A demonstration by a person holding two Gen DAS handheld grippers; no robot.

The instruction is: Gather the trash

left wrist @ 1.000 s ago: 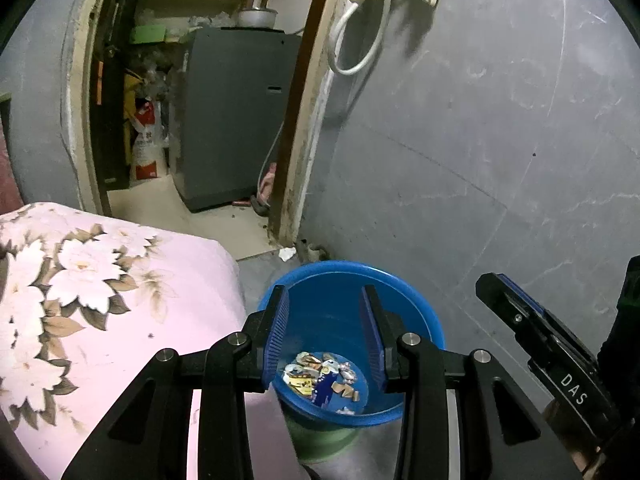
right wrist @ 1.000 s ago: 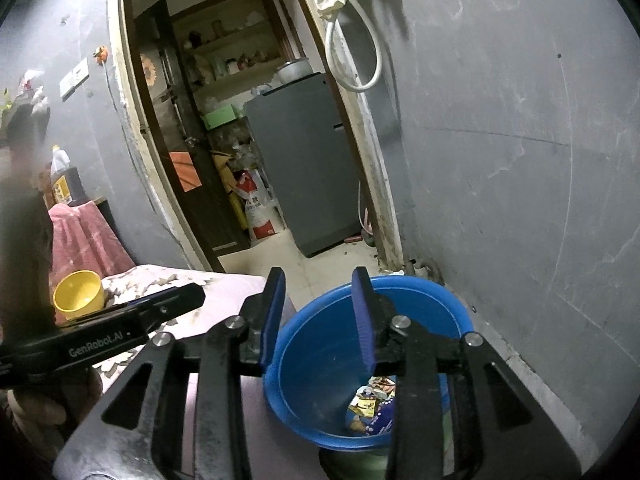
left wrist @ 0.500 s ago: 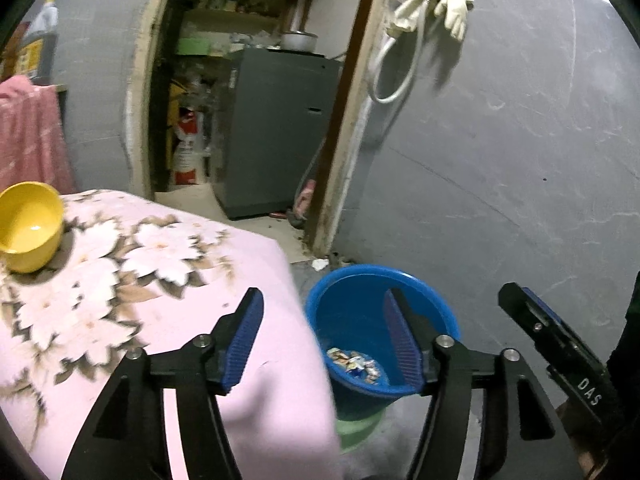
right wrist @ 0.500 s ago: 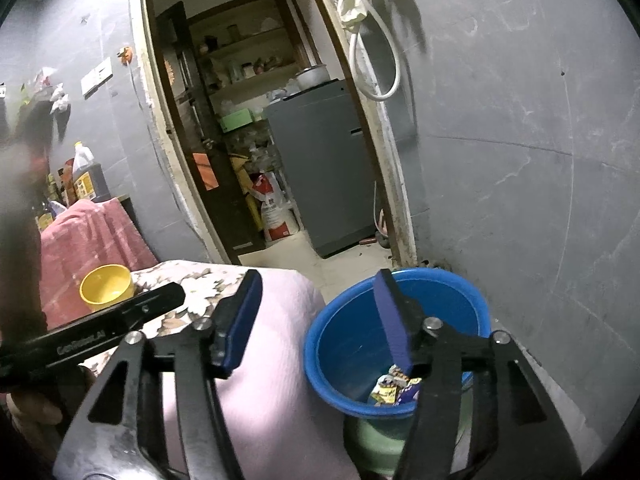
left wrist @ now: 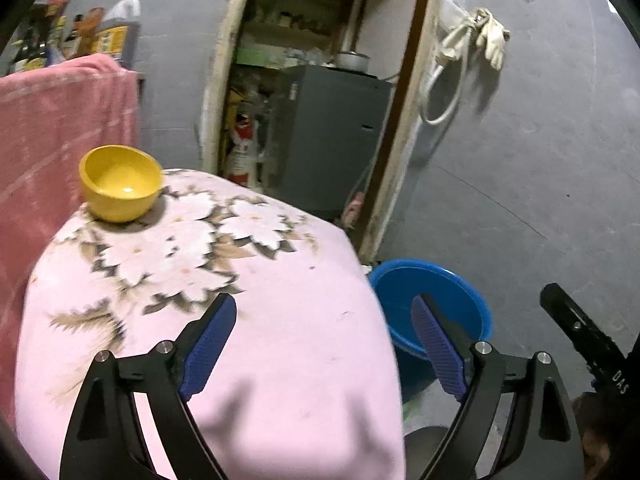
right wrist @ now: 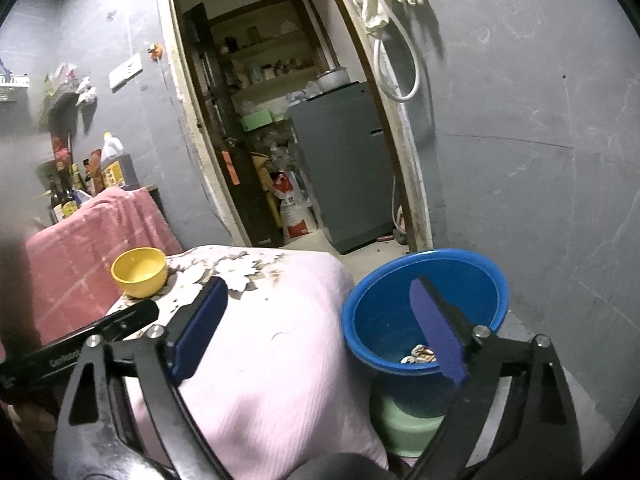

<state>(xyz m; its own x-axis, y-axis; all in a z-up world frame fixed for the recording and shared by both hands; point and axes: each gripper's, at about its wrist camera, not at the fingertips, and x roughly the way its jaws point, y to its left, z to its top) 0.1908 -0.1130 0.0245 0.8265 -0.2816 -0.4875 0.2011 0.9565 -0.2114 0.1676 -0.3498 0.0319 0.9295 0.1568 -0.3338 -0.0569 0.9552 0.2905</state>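
Note:
A blue bucket (right wrist: 424,300) stands on a green base beside the table, against the grey wall, with crumpled wrappers (right wrist: 418,354) at its bottom. The left wrist view shows the same bucket (left wrist: 432,300) at lower right. My left gripper (left wrist: 324,344) hovers over the pink flowered tablecloth (left wrist: 240,280), jaws opening, nothing between them. My right gripper (right wrist: 320,328) spans the table's corner and the bucket's near side, jaws opening and empty. A yellow bowl (left wrist: 120,182) sits at the far left of the table.
A pink towel (left wrist: 56,128) hangs behind the table, with bottles (right wrist: 80,176) behind it. An open doorway (right wrist: 280,140) leads to a cluttered room with a grey appliance (right wrist: 340,164). A hose and glove (right wrist: 396,20) hang on the wall.
Both grippers have swung left from over the bucket toward the table, and both sets of jaws have spread much wider. The yellow bowl and pink towel have come into view.

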